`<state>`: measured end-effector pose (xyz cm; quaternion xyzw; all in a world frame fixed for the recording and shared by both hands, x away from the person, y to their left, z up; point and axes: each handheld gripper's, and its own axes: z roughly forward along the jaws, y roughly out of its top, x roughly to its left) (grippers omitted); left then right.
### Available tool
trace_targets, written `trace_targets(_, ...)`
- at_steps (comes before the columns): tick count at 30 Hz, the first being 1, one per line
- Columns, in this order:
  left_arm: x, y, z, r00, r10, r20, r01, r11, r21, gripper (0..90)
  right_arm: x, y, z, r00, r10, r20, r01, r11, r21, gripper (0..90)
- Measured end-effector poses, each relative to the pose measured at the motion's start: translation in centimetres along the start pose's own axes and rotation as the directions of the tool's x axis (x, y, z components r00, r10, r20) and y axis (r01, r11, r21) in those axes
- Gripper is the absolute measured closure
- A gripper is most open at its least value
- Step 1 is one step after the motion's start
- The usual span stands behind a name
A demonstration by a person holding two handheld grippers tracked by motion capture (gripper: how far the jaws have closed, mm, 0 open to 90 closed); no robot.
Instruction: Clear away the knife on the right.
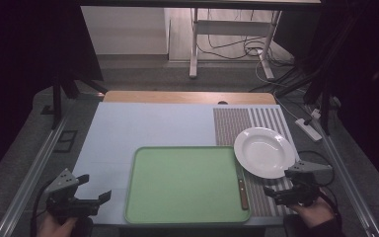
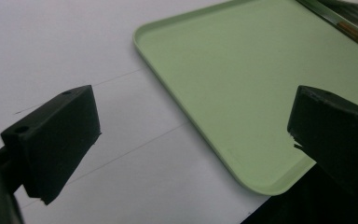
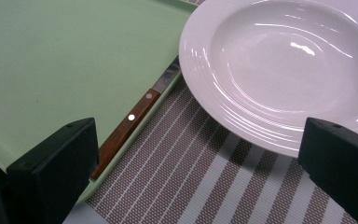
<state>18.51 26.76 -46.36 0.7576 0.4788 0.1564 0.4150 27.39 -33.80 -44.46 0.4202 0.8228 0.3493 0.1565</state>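
Observation:
A pale green tray (image 1: 177,182) lies at the front middle of the table, its near corner (image 2: 242,84) in the left gripper view. A knife with a wooden handle (image 1: 243,190) rests along the tray's right edge (image 3: 126,123), its blade running under a white deep plate (image 1: 264,151) (image 3: 284,70) on the striped mat. My left gripper (image 1: 94,188) hovers left of the tray, open and holding nothing (image 2: 193,135). My right gripper (image 1: 282,183) sits just right of the knife handle and below the plate, open and holding nothing (image 3: 196,154).
A brown-and-white striped placemat (image 1: 256,121) (image 3: 205,177) covers the table's right side. White sheet (image 1: 143,128) (image 2: 51,51) covers the rest. Beyond the far edge stand a desk leg (image 1: 194,44) and floor cables (image 1: 256,49). A power strip (image 1: 310,127) lies on the floor at right.

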Motion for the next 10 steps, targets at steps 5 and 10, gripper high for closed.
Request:
trace_targets(5, -0.01, 0.00, 0.02, 1.0000, 0.001, 0.000, -0.001, 1.0000, 0.001, 2.2, 0.04, -0.32, -0.41, 0.9999, -0.001, 0.013, 0.001, 1.000, 0.002, 0.0)
trace_targets(10, -0.03, 0.06, 0.04, 1.0000, 0.002, 0.000, -0.002, 1.0000, 0.000, 2.2, 0.02, -0.43, -0.48, 0.9999, 0.000, 0.014, 0.000, 1.000, 0.003, 0.0)
